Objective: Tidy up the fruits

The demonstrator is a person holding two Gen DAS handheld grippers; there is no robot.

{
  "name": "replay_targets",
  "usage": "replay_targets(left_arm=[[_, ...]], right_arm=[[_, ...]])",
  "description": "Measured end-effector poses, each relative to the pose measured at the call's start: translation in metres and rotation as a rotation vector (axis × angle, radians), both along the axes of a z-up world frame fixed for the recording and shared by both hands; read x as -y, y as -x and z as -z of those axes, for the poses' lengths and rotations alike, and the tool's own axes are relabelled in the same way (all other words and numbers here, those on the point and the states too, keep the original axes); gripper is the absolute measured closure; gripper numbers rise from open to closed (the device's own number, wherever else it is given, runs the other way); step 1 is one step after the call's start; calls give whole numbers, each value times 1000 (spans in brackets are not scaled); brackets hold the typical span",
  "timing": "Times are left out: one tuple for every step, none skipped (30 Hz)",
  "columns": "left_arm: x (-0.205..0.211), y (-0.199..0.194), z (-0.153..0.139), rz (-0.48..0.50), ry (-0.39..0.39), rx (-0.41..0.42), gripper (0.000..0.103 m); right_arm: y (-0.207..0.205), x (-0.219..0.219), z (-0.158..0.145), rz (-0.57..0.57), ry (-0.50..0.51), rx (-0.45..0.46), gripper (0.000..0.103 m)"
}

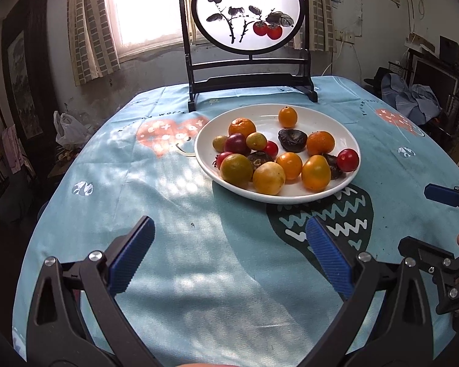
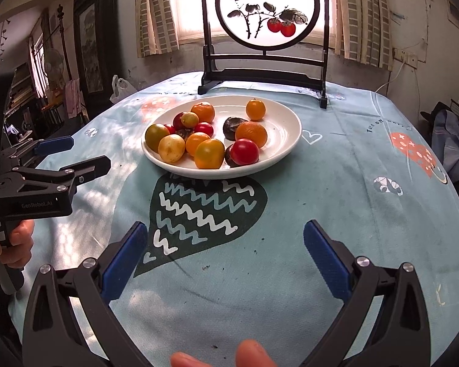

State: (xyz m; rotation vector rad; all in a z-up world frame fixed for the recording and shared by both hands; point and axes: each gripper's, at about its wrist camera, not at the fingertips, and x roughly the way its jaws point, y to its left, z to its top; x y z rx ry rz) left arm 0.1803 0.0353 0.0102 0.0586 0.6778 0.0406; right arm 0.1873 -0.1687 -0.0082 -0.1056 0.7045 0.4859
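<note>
Both tools, left (image 1: 229,241) and right (image 2: 225,244), hover with fingers spread apart, holding nothing. The plate (image 2: 286,140) of fruit (image 2: 209,153) sits ahead on the bench (image 2: 336,214), seemingly closer to the right tool.

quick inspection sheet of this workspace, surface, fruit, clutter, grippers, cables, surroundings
surface: round table under a light blue printed tablecloth, small dark specks near the front edge
job's things: white plate holding all the mixed small fruits, orange, yellow, red and dark ones
clutter: framed persimmon screen standing behind the plate
grippers: left gripper and right gripper both open, empty, hovering short of the plate
cables: white cord on the right wall
surroundings: curtained window, plastic bag, cluttered shelves
</note>
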Motion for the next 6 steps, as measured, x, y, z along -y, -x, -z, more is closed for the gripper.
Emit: replay_targets(left_arm=[[0,0,0,-2,1,-2,2],[-1,-1,1,-4,3,-3,2],[-1,-1,1,-4,3,-4,2],[-1,-1,1,-4,1,-4,2],[0,-1,1,-7,-3,-3,2],[0,0,1,-9,-5,-1,2]], right_arm=[[0,0,0,0,1,-2,1],[0,0,1,-1,1,-3,1],[0,0,1,-2,2,-3,1],[0,-1,1,-2,3,-3,1],[0,-1,1,-2,4,-3,1],[0,-1,1,-3,4,-4,1]])
